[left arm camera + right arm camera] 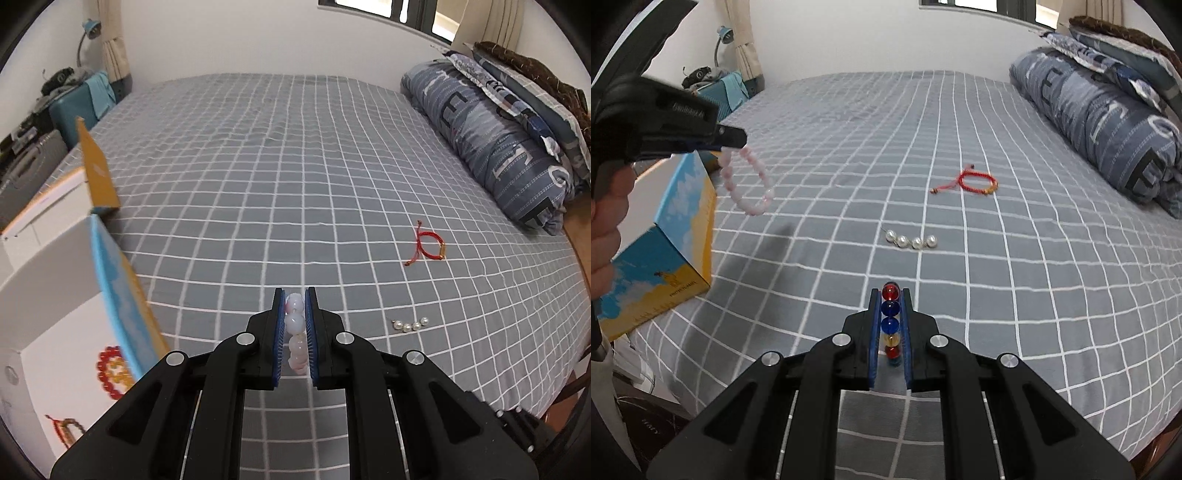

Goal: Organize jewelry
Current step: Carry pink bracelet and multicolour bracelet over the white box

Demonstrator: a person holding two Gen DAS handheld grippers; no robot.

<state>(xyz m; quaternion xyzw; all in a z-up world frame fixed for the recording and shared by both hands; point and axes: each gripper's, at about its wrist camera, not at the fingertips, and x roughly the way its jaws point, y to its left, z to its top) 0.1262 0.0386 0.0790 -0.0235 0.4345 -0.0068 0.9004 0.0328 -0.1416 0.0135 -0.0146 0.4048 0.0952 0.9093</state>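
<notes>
My left gripper [295, 295] is shut on a pink bead bracelet [295, 325], held above the bed; in the right wrist view the left gripper [733, 142] shows with the pink bracelet [746, 184] hanging from it beside the open box [683, 206]. My right gripper [890, 291] is shut on a multicoloured bead bracelet [890, 317] of red, blue and yellow beads. On the bedsheet lie a red string bracelet [975, 182] [430, 245] and a short row of pearls [910, 242] [410, 325]. Inside the white box [48, 295] lie a red-and-orange bead bracelet [110, 373] and a red corded piece [66, 428].
The grey checked bed sheet [277, 184] fills both views. A rolled blue quilt [491, 147] and pillows lie along the right edge. The box's blue-and-yellow flaps [118, 295] stand up at the left. Suitcases [74, 110] and a lamp sit beyond the bed's left side.
</notes>
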